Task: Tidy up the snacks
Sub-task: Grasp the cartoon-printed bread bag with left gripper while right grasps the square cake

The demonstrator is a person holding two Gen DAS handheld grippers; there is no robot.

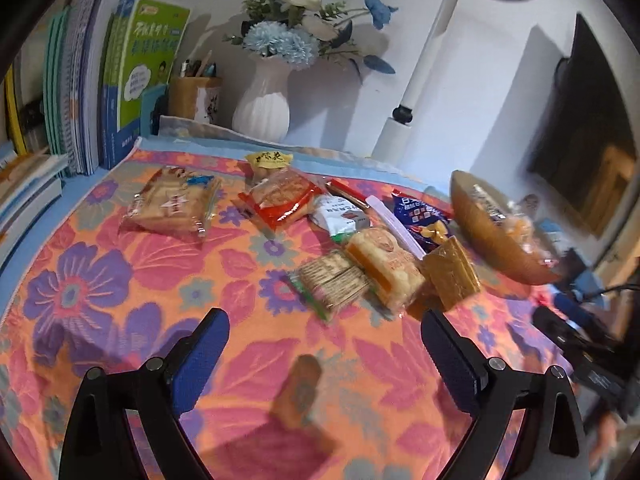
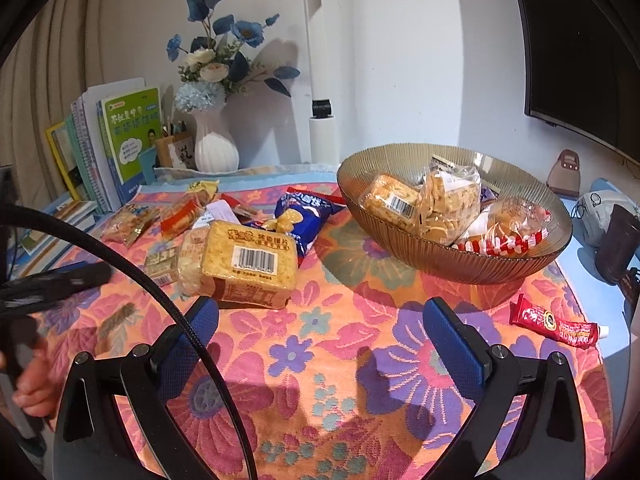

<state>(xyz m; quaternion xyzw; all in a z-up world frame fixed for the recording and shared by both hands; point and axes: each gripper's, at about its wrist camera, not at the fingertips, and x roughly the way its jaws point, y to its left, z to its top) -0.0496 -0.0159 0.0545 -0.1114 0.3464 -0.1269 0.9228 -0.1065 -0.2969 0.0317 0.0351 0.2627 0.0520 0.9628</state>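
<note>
Several snack packs lie on the floral cloth [image 1: 120, 300]: a toast pack [image 1: 172, 208], a red-edged cracker pack [image 1: 280, 200], a cracker stack [image 1: 332, 280], a rice-cracker pack [image 1: 384, 268] and a blue chip bag [image 1: 424, 220]. A ribbed amber bowl [image 2: 436, 260] holds several packs at the right; it also shows in the left wrist view [image 1: 492, 248]. A large yellow biscuit pack [image 2: 248, 264] lies just ahead of my right gripper [image 2: 320, 332], which is open and empty. My left gripper [image 1: 324, 344] is open and empty above bare cloth. A small brown snack [image 1: 300, 388] lies blurred between its fingers.
Books [image 1: 120, 80], a pen holder [image 1: 194, 96], a white vase of blue flowers [image 1: 264, 108] and a white lamp post [image 1: 416, 80] stand at the back. A red tube [image 2: 556, 322] lies at the cloth's right edge. A black cable [image 2: 192, 340] crosses the right wrist view.
</note>
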